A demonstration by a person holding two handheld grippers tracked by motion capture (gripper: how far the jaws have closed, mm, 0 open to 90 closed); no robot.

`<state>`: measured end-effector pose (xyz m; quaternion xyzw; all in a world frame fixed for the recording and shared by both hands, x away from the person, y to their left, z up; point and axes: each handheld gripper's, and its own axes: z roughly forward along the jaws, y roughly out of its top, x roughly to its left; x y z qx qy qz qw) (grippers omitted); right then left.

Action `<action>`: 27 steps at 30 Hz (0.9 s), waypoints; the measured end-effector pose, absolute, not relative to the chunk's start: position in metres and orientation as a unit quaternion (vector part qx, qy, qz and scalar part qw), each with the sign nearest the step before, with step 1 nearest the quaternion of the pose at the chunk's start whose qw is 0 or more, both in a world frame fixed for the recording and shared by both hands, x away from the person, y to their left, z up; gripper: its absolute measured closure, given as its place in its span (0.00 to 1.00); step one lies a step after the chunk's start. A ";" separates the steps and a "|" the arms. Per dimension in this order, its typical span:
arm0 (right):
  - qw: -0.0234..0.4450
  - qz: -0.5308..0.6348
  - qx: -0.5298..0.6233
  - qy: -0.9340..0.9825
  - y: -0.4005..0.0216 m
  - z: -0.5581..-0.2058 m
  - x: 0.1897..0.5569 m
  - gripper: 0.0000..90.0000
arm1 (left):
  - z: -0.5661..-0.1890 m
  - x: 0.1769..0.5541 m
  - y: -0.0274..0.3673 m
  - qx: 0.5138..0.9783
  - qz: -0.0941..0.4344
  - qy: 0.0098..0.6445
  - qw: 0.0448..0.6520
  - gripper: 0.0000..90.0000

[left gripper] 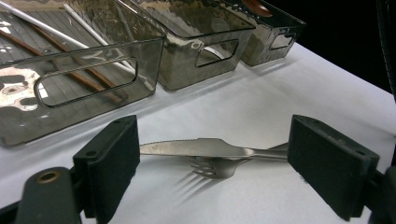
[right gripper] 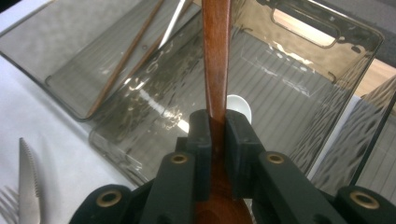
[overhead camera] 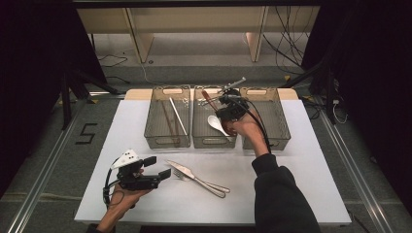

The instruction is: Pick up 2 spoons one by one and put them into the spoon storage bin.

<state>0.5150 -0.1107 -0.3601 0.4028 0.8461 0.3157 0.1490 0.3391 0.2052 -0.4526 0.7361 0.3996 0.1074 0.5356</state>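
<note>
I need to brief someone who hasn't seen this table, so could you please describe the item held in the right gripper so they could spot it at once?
Start from the three smoky clear bins at the far side of the white table. Over the middle bin the right gripper is shut on a wooden utensil. Its glossy reddish-brown handle sets it apart from the white spoon below and the steel knife and fork on the table.

Dim room, brightly lit table [overhead camera: 301, 160] (glare on the bins [left gripper: 93, 60]), soft shadows.
</note>
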 end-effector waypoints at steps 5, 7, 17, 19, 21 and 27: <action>0.150 0.311 0.411 0.844 -0.109 -0.366 0.520 0.91 | -0.452 0.339 0.205 0.734 0.107 0.401 0.538 0.19; 0.151 0.311 0.414 0.842 -0.109 -0.368 0.522 0.91 | -0.452 0.339 0.205 0.735 0.107 0.399 0.538 0.19; 0.159 0.310 0.421 0.837 -0.107 -0.375 0.529 0.91 | -0.452 0.339 0.205 0.735 0.106 0.399 0.537 0.19; 0.160 0.310 0.423 0.836 -0.106 -0.376 0.531 0.91 | -0.452 0.339 0.205 0.735 0.106 0.399 0.538 0.19; 0.161 0.307 0.426 0.836 -0.106 -0.377 0.532 0.91 | -0.452 0.339 0.205 0.735 0.106 0.399 0.537 0.19; 0.161 0.305 0.433 0.833 -0.107 -0.381 0.535 0.90 | -0.452 0.339 0.205 0.735 0.106 0.399 0.538 0.19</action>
